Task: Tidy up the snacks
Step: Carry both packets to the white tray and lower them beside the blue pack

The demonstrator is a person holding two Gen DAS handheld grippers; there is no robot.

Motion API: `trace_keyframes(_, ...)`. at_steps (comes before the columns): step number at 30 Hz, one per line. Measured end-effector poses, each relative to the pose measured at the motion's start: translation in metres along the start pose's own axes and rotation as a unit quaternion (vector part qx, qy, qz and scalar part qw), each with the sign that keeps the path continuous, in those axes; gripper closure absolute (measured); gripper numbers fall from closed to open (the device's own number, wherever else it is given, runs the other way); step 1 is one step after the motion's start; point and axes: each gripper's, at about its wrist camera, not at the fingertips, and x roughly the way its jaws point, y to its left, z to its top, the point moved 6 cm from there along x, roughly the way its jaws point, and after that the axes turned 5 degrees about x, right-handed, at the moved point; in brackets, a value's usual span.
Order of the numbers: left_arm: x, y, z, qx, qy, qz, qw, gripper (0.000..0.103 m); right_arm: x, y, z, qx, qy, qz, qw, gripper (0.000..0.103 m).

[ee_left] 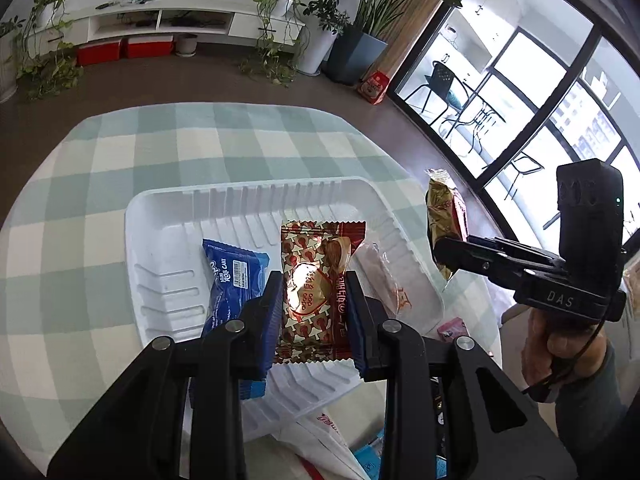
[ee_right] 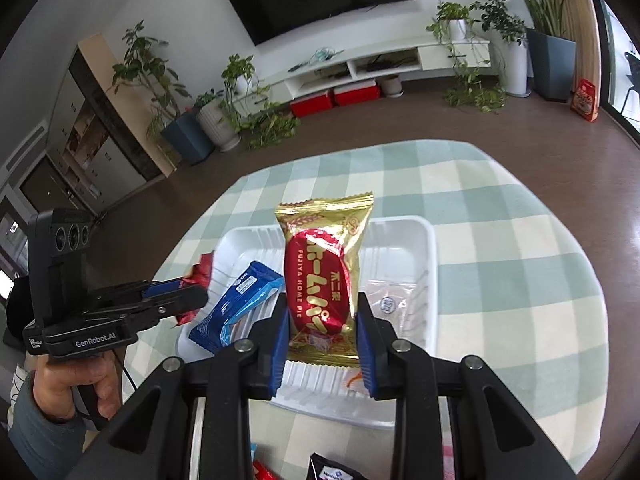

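Left hand-held gripper (ee_left: pixel 314 316) clamps a red-patterned snack (ee_left: pixel 316 292); right hand-held gripper (ee_right: pixel 322 320) clamps a gold pie packet (ee_right: pixel 324 272). Both over white tray (ee_left: pixel 168 216) holding blue roll cake (ee_left: pixel 230 280) and clear packet (ee_right: pixel 390 304). Checked table (ee_left: pixel 160 148) bare beyond.

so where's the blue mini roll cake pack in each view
Left wrist view: the blue mini roll cake pack lies in the left part of the white tray, just left of the left hand-held gripper and the red-and-gold snack it holds.
Right wrist view: the same pack is left of centre, tilted over the tray's near-left edge.
Shared landmark: the white tray on the green checked tablecloth.
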Motion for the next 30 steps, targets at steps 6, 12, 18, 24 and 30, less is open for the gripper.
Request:
trace_keyframes(6, 0.031, 0.008, -0.005, 0.002, 0.023, 0.001, 0.9997, 0.076, 0.034, 0.008, -0.010, -0.016, 0.042, -0.007, 0.999, 0.070)
trace_keyframes(12, 0.055, 0.011, -0.008, 0.003, 0.040, 0.009, 0.9992, 0.076, 0.060, 0.006, -0.017, -0.025, 0.072, -0.022, 0.997, 0.070)
trace_keyframes(18, 0.073, 0.014, -0.015, 0.003, 0.053, 0.021, 0.9983, 0.076, 0.078, 0.003, -0.025, -0.031, 0.096, -0.039, 0.994, 0.070)
trace_keyframes(24, 0.080, 0.011, -0.015, 0.011, 0.058, 0.035, 0.9976, 0.076, 0.091, -0.001, -0.030, -0.033, 0.105, -0.050, 0.993, 0.070)
trace_keyframes(30, 0.088, 0.010, -0.016, 0.019, 0.066, 0.045, 0.9967, 0.076, 0.097, 0.000, -0.035, -0.041, 0.111, -0.059, 0.991, 0.070)
